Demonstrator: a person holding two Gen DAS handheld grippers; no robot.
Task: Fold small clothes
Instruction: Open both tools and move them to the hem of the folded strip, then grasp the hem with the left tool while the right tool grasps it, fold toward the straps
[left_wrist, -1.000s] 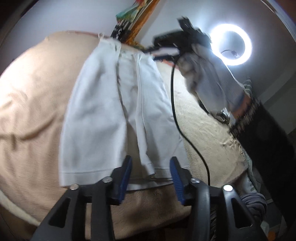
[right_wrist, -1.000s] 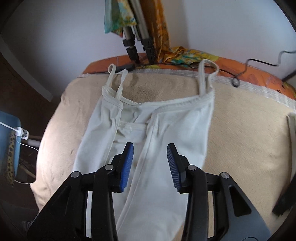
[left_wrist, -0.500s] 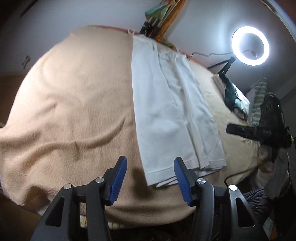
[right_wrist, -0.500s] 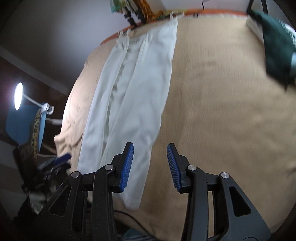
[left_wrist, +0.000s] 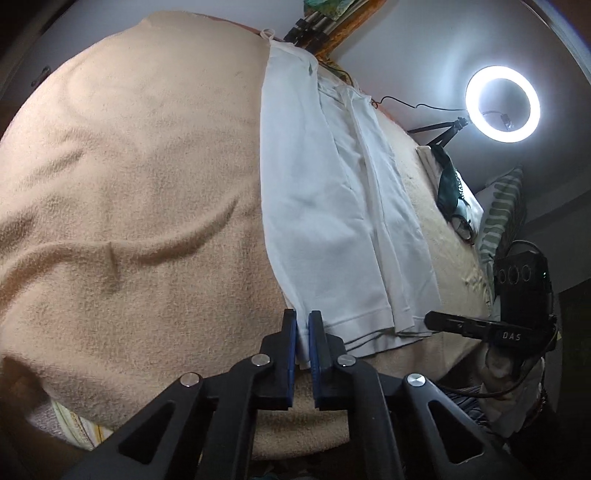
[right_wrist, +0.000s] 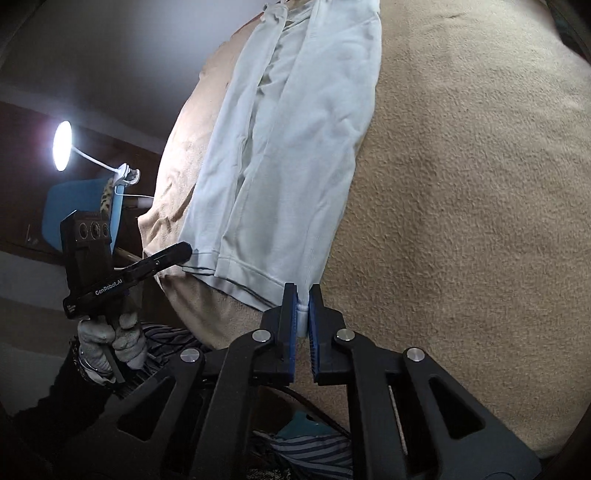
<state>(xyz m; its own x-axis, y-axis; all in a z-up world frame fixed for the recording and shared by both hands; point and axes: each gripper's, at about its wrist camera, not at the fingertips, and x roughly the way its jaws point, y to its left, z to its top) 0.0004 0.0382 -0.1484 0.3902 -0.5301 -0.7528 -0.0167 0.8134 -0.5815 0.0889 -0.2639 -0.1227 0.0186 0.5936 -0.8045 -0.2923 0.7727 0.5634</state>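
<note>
I see my left gripper and right gripper both nearly closed, each pinching a near hem corner of the white garment lying flat on the beige blanket, with a ring light behind.

White garment's strap end beyond right-wrist view's top edge.

- garment: white, plain
- blanket: beige, plain
- left gripper, right gripper: black, blue pads
- pillow: white, green stripes
- glove: grey-white
- chair: blue
- ring light: white
</note>
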